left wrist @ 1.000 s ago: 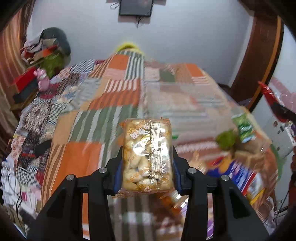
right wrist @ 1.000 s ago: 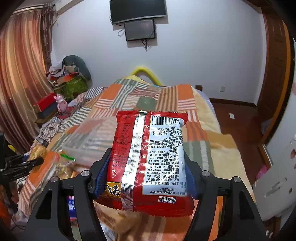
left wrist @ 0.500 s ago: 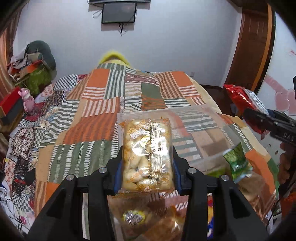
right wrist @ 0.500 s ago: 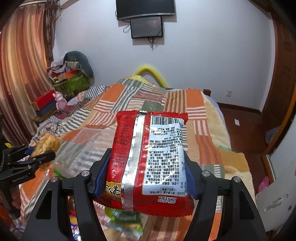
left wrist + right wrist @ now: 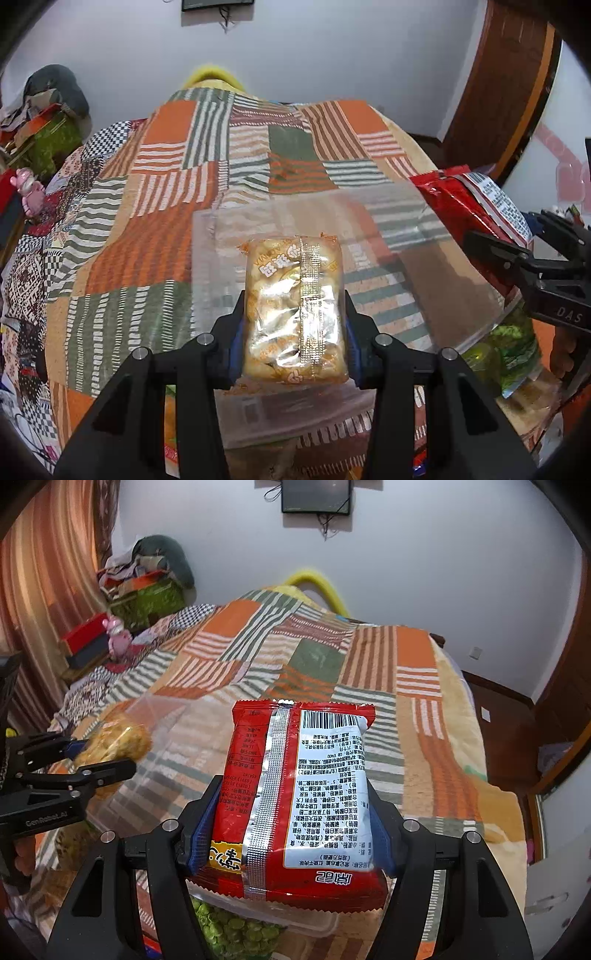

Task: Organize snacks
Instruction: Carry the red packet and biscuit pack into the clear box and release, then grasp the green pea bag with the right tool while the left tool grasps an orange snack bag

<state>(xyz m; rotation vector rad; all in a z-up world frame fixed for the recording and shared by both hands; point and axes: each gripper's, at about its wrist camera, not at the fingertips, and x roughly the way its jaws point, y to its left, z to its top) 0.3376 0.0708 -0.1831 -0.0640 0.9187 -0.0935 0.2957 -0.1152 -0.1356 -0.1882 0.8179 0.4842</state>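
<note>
While your left gripper [image 5: 293,314] clamps a clear biscuit pack [image 5: 293,308], your right gripper [image 5: 291,819], marked "DAS", clamps a red barcoded packet [image 5: 299,801] of Chinese print.

A clear yellow snack pack [image 5: 295,310] stands upright over a transparent bin [image 5: 369,236]. The red noodle packet [image 5: 301,805] shows its barcode side, upright above the green peas bag [image 5: 236,934]

Left gripper [image 5: 293,314] is gripping a biscuit pack [image 5: 294,310] above a clear bin [image 5: 436,280] | bin is sitting on the bed quilt [image 5: 155,236] | right gripper [image 5: 291,812] is holding a noodle packet [image 5: 295,801] to its right | pea bag [image 5: 236,930] is lying below, nearest the camera
</note>
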